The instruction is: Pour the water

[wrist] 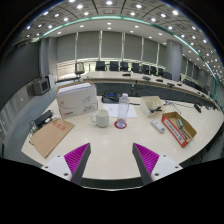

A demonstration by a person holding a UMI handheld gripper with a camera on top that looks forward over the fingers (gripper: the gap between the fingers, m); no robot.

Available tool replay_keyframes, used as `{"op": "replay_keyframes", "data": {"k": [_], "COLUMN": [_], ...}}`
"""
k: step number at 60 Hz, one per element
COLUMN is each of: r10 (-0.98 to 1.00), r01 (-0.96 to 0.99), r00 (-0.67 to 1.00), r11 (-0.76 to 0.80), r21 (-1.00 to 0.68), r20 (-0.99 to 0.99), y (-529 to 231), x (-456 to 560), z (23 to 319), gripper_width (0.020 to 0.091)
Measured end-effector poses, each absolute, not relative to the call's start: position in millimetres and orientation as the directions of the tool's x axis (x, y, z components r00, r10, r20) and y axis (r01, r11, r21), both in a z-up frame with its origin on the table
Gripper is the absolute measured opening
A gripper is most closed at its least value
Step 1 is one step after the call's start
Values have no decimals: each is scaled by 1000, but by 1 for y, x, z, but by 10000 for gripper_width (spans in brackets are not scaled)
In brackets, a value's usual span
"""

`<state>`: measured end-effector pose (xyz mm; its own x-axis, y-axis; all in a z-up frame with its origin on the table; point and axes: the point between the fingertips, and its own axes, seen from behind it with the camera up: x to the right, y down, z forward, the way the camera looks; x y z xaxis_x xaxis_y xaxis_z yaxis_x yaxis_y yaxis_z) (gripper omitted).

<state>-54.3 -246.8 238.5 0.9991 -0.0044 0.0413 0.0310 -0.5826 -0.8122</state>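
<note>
A white mug-like cup (101, 118) stands on the pale table (110, 145) well beyond my fingers. Right of it lies a small round dark coaster or lid (120, 124), and behind it a clear container (112, 104). My gripper (111, 160) is held high above the near part of the table. Its two fingers with magenta pads (77, 155) are spread wide, with nothing between them.
A white boxy machine (76, 97) sits at the back left. A brown board (50, 137) lies left, a red-orange box (179, 128) right, with small items near it. Office desks and chairs fill the room behind.
</note>
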Motion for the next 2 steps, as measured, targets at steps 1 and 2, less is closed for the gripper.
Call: {"op": "replay_keyframes", "data": {"k": [1, 2], "r10": [-6, -7], "r01": [26, 24], "r00": [999, 999], "r11": [-581, -582], "r21": [-813, -813], "r20": [37, 35], "y": [-248, -248], "x": [-55, -55], "z": [239, 240], "gripper_width": [862, 860]}}
